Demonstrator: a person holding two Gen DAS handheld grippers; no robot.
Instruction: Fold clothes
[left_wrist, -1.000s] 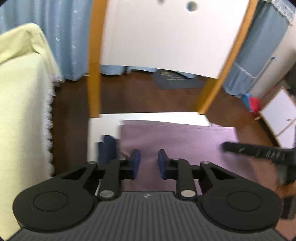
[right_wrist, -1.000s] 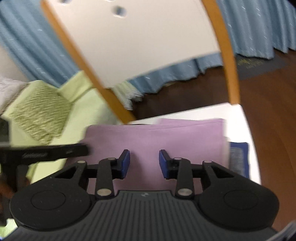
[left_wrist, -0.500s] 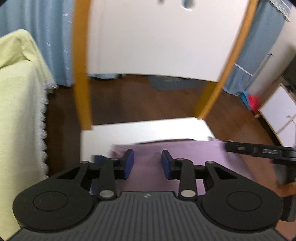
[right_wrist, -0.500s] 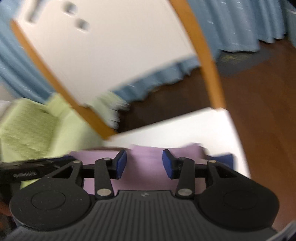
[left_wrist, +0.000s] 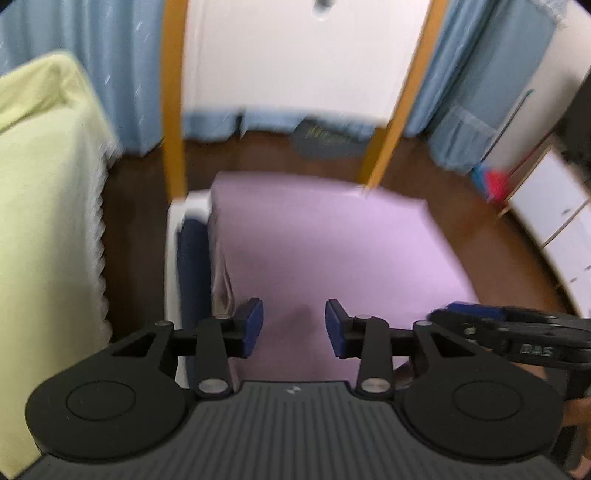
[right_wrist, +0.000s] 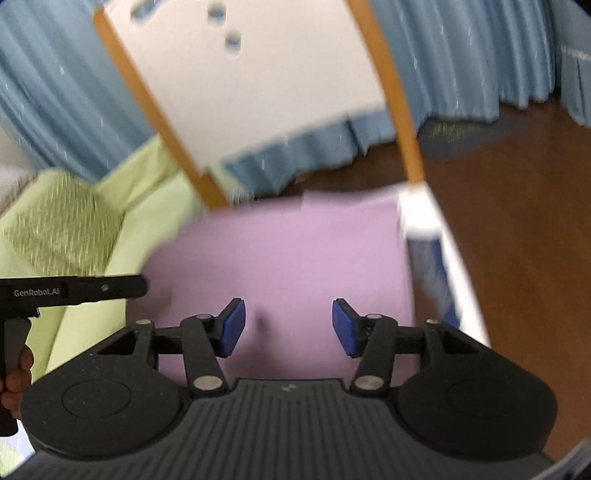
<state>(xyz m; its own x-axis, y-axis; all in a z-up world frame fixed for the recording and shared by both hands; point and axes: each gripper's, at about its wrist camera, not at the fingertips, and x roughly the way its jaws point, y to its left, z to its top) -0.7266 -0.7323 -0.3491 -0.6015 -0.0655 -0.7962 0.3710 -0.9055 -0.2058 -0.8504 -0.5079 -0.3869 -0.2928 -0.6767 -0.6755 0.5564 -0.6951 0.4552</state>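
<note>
A lilac folded garment (left_wrist: 325, 243) lies flat on a small white table (left_wrist: 177, 221) and covers most of it; it also shows in the right wrist view (right_wrist: 288, 258). A dark blue folded cloth (left_wrist: 192, 258) lies beside it at the table's edge, also in the right wrist view (right_wrist: 428, 266). My left gripper (left_wrist: 294, 328) is open and empty above the garment's near part. My right gripper (right_wrist: 288, 326) is open and empty above the same garment. Each gripper shows in the other's view: the right (left_wrist: 517, 332), the left (right_wrist: 74, 291).
A pale green covered sofa (left_wrist: 44, 221) stands close by the table, with a cushion (right_wrist: 59, 225). A white panel with orange wooden legs (left_wrist: 173, 110) stands behind the table, before blue curtains. White drawers (left_wrist: 554, 206) stand across the brown wooden floor.
Both grippers have opened wider and tilted down over the garment. The lilac garment now fills more of both views, spread over the table.
</note>
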